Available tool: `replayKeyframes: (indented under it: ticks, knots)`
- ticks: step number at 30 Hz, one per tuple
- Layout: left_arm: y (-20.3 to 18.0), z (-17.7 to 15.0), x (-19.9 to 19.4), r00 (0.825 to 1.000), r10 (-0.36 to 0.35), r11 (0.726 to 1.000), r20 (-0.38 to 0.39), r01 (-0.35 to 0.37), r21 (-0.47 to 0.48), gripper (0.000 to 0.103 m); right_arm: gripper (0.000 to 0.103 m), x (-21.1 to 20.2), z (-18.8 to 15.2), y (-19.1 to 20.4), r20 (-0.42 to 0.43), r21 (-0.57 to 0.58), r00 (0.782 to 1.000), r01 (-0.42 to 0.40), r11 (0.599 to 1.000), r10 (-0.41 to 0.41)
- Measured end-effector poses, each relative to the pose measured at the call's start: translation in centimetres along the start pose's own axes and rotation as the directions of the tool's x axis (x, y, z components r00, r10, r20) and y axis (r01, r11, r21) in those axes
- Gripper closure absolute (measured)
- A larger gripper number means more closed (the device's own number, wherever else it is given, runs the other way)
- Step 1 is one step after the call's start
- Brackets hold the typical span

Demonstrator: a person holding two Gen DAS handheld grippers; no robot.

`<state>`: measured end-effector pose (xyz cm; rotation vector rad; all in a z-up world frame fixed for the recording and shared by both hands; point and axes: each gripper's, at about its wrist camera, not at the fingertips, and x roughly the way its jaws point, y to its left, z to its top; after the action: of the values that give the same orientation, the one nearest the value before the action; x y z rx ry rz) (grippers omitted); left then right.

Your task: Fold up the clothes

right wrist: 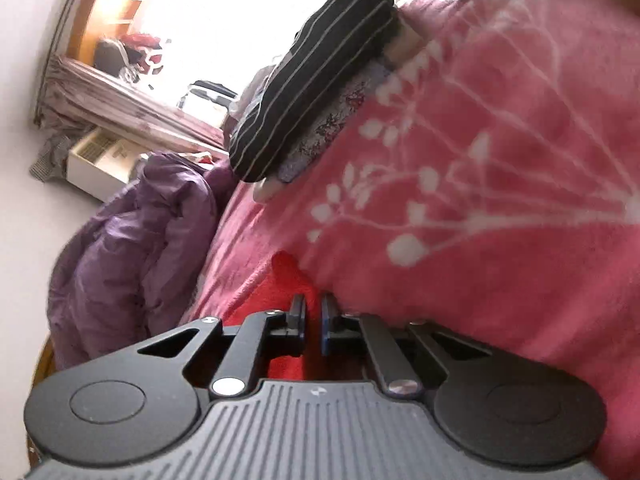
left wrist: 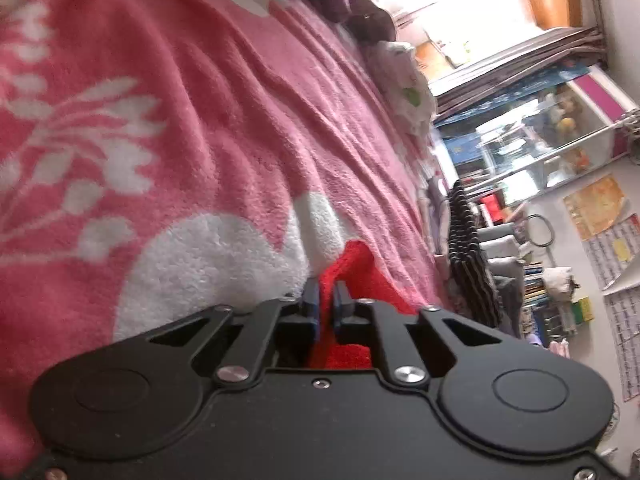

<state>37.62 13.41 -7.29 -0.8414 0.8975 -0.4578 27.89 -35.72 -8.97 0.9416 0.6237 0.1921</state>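
Observation:
A red garment (left wrist: 356,276) lies on the pink flowered blanket (left wrist: 180,140). My left gripper (left wrist: 326,300) is shut on a fold of the red garment, which runs up between the blue pads. In the right wrist view the red garment (right wrist: 286,292) also passes between the fingers of my right gripper (right wrist: 313,316), which is shut on it just above the pink blanket (right wrist: 500,160). Most of the garment is hidden under both grippers.
A stack of folded clothes with a black striped piece on top (right wrist: 316,80) sits on the blanket; it also shows in the left wrist view (left wrist: 468,256). A purple quilt (right wrist: 132,248) is heaped at the bed's edge. Shelves and clutter (left wrist: 540,152) stand beyond.

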Motion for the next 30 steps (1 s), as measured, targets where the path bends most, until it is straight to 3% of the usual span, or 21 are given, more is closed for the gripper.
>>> replayKeyframes:
  ticks: [5, 8, 10, 12, 13, 15, 16, 18, 20, 21, 22, 23, 24, 25, 28, 30]
  knots:
    - [-1.4, -0.3, -1.6, 0.998, 0.023, 0.998, 0.052, -0.026, 0.052, 0.09, 0.082, -1.8, -0.1, 2.5, 0.063, -0.083, 0.995, 0.087, 0.993, -0.082]
    - [-4.1, -0.6, -3.0, 0.986, 0.075, 0.97, 0.146, -0.106, 0.218, 0.088, 0.08, -3.5, -0.5, 5.4, 0.149, -0.233, 0.984, 0.127, 0.964, -0.093]
    - [-5.7, -1.3, -3.1, 0.988, 0.041, 0.946, 0.151, -0.088, 0.313, 0.085, 0.08, -3.3, -1.0, 7.2, 0.133, -0.336, 0.99, 0.089, 0.938, -0.046]
    - [-6.6, -1.7, -1.9, 0.992, 0.011, 0.926, 0.126, -0.058, 0.373, 0.081, 0.078, -2.0, -1.1, 8.1, 0.091, -0.391, 0.995, 0.083, 0.916, -0.051]
    - [-6.6, -1.9, -0.8, 0.993, 0.034, 0.924, 0.116, -0.076, 0.376, 0.075, 0.077, -1.1, -1.3, 8.4, 0.075, -0.408, 0.995, 0.088, 0.909, -0.062]
    - [-5.4, -1.5, 1.3, 0.989, 0.123, 0.945, 0.079, -0.141, 0.294, 0.073, 0.076, 0.9, -1.0, 7.5, 0.042, -0.374, 0.989, 0.145, 0.916, -0.139]
    - [-3.8, -1.0, 1.9, 0.991, 0.12, 0.97, 0.058, -0.13, 0.207, 0.081, 0.078, 2.0, -0.8, 6.9, 0.024, -0.352, 0.983, 0.178, 0.919, -0.181]
    - [-1.4, 0.0, 1.9, 0.993, 0.108, 0.992, 0.035, -0.11, 0.058, 0.097, 0.098, 2.8, 0.0, 5.3, 0.0, -0.279, 0.982, 0.182, 0.943, -0.19]
    - [-0.8, 1.0, 0.3, 0.995, 0.074, 0.997, 0.059, -0.076, 0.021, 0.095, 0.098, 2.5, 0.4, 5.3, -0.008, -0.265, 0.982, 0.179, 0.948, -0.188]
    - [-0.8, 1.3, -0.8, 0.994, 0.068, 0.997, 0.082, -0.07, 0.016, 0.08, 0.094, 2.1, 0.4, 5.6, 0.002, -0.274, 0.982, 0.182, 0.944, -0.189]
    - [-1.2, 1.6, -2.4, 0.989, 0.076, 0.996, 0.125, -0.082, 0.04, 0.072, 0.09, 1.5, 0.3, 5.9, 0.009, -0.275, 0.984, 0.175, 0.945, -0.179]
    - [-1.6, 1.9, -3.9, 0.985, 0.065, 0.995, 0.157, -0.076, 0.063, 0.067, 0.081, 0.8, 0.2, 6.0, 0.013, -0.275, 0.986, 0.164, 0.947, -0.167]
    - [-1.8, 2.1, -5.4, 0.98, 0.066, 0.994, 0.19, -0.082, 0.077, 0.053, 0.067, 0.1, -0.2, 6.3, 0.02, -0.285, 0.987, 0.156, 0.946, -0.157]
    - [-2.1, 1.8, -7.2, 0.968, 0.083, 0.99, 0.239, -0.108, 0.095, 0.049, 0.063, -0.9, -0.7, 6.9, 0.031, -0.306, 0.989, 0.15, 0.94, -0.148]
    - [-2.6, 0.4, -12.1, 0.915, 0.147, 0.969, 0.377, -0.21, 0.131, 0.049, 0.061, -3.6, -2.8, 8.7, 0.025, -0.382, 0.993, 0.115, 0.917, -0.114]
    - [-2.7, -1.5, -14.3, 0.883, 0.201, 0.944, 0.424, -0.29, 0.158, 0.049, 0.061, -5.1, -5.1, 9.9, 0.006, -0.452, 0.995, 0.095, 0.887, -0.104]
